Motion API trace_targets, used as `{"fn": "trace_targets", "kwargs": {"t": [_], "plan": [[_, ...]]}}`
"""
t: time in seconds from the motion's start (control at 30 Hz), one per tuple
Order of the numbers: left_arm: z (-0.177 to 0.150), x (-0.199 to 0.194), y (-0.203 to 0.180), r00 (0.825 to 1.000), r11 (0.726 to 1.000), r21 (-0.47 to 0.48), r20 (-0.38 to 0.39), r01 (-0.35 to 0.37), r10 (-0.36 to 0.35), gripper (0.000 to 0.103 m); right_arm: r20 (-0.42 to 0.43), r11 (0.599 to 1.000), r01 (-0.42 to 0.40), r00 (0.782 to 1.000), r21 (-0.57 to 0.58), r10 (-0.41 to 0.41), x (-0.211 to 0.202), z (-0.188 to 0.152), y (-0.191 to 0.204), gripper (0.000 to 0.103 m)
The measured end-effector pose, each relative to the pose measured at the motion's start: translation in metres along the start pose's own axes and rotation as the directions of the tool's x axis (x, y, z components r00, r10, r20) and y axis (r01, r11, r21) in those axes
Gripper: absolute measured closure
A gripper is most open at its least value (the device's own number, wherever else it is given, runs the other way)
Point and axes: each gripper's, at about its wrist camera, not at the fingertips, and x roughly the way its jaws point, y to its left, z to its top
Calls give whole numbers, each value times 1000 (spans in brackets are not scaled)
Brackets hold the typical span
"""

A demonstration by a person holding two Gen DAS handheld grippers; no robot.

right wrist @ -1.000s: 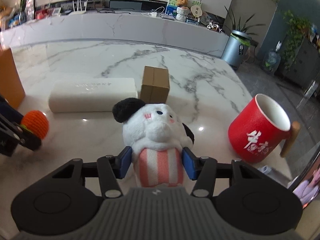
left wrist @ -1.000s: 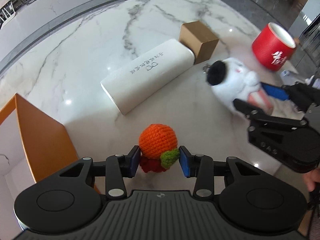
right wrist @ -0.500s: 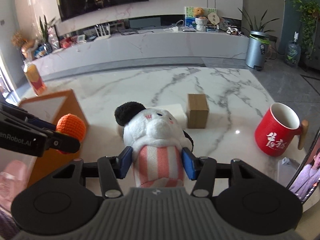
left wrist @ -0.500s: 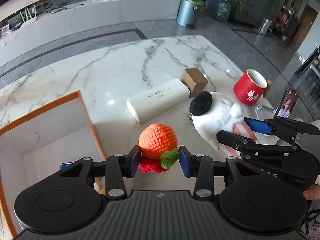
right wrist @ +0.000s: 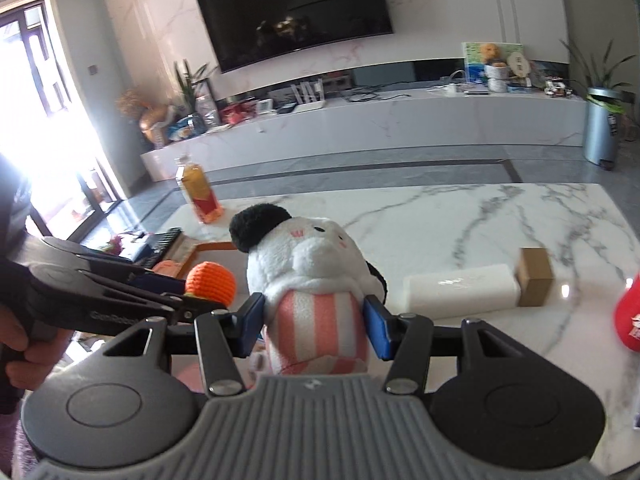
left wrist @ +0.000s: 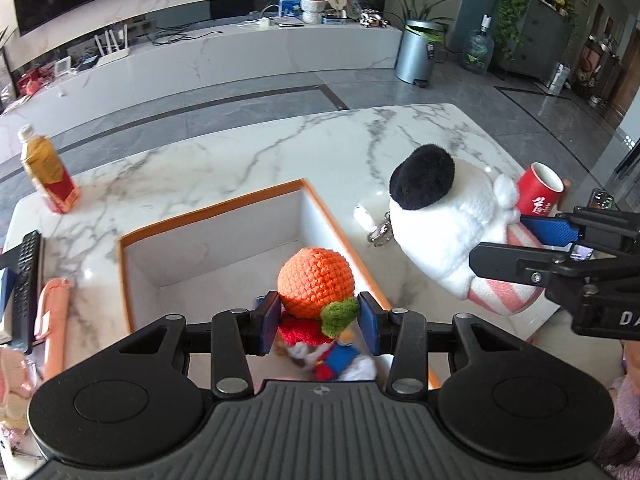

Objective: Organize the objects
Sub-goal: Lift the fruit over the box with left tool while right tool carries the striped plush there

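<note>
My left gripper (left wrist: 319,322) is shut on an orange crocheted toy (left wrist: 316,282) with a green leaf and holds it above the open orange-rimmed box (left wrist: 216,208). A small toy figure (left wrist: 336,358) lies in the box under it. My right gripper (right wrist: 314,330) is shut on a white plush (right wrist: 312,264) with a black ear and pink-striped body, held in the air. In the left wrist view the plush (left wrist: 448,236) hangs just right of the box. In the right wrist view the orange toy (right wrist: 210,282) and the left gripper (right wrist: 188,302) are to the plush's left.
On the marble table (left wrist: 240,160) stand a drink bottle (left wrist: 46,170), a remote (left wrist: 26,288) and a pink item (left wrist: 54,316) at left, a red mug (left wrist: 538,194) at right. A white roll (right wrist: 460,292) and a brown box (right wrist: 536,276) lie right of the plush.
Both grippers have risen and swung left with their toys. The orange toy now hangs over the box's inside; the plush has come up beside the box's right wall.
</note>
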Motion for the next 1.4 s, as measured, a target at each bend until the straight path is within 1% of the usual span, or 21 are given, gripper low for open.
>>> {"fn": "trace_targets", "kwargs": {"t": [0.13, 0.3, 0.43, 0.5, 0.6, 0.7, 0.77, 0.83, 0.93, 0.97, 1.03, 1.13, 1.2, 1.3, 1.33, 1.4], "plan": [[-11, -2, 25, 1000, 1000, -19, -2, -25, 25, 55, -28, 999, -46, 999, -21, 45, 17, 6, 25, 48], [-23, 0, 46, 1000, 1000, -14, -11, -22, 22, 55, -95, 993, -113, 989, 12, 114, 46, 12, 41, 48], [-32, 7, 52, 999, 1000, 12, -29, -26, 26, 55, -161, 992, -124, 979, 13, 125, 76, 9, 54, 48], [-36, 8, 54, 998, 998, 41, -30, -48, 49, 55, -196, 991, -127, 972, 29, 130, 91, 7, 58, 48], [-40, 9, 58, 994, 990, 89, -19, -107, 109, 55, -231, 990, -127, 963, 62, 138, 113, 4, 60, 48], [-41, 4, 66, 993, 989, 91, -4, -114, 115, 55, -251, 990, -123, 958, 63, 135, 136, 3, 65, 48], [-40, 1, 72, 994, 991, 76, 5, -112, 112, 55, -278, 992, -118, 952, 42, 125, 151, 1, 68, 48], [-39, 0, 76, 993, 990, 80, 10, -118, 117, 55, -308, 992, -125, 944, -11, 115, 165, -2, 73, 48], [-36, 0, 84, 994, 991, 74, 19, -111, 110, 55, -356, 978, -159, 929, -132, 103, 184, -6, 83, 48], [-35, -1, 86, 994, 991, 72, 24, -111, 110, 55, -372, 968, -179, 923, -178, 102, 188, -8, 86, 48], [-32, -1, 90, 994, 992, 65, 27, -106, 104, 55, -408, 930, -238, 907, -281, 109, 196, -12, 91, 48], [-26, 1, 95, 996, 994, 58, 22, -89, 88, 55, -464, 849, -323, 879, -418, 106, 210, -11, 95, 48], [-23, 5, 96, 996, 994, 65, 18, -84, 83, 55, -495, 792, -372, 863, -484, 103, 217, -8, 98, 48], [-20, 12, 95, 997, 994, 76, 13, -77, 76, 55, -562, 690, -484, 816, -538, 134, 226, -7, 102, 48], [-20, 14, 95, 997, 995, 76, 11, -72, 72, 55, -575, 658, -507, 807, -557, 134, 228, -9, 104, 48], [-19, 18, 96, 998, 995, 69, 5, -68, 68, 55, -593, 586, -541, 796, -604, 124, 230, -16, 109, 47]]}}
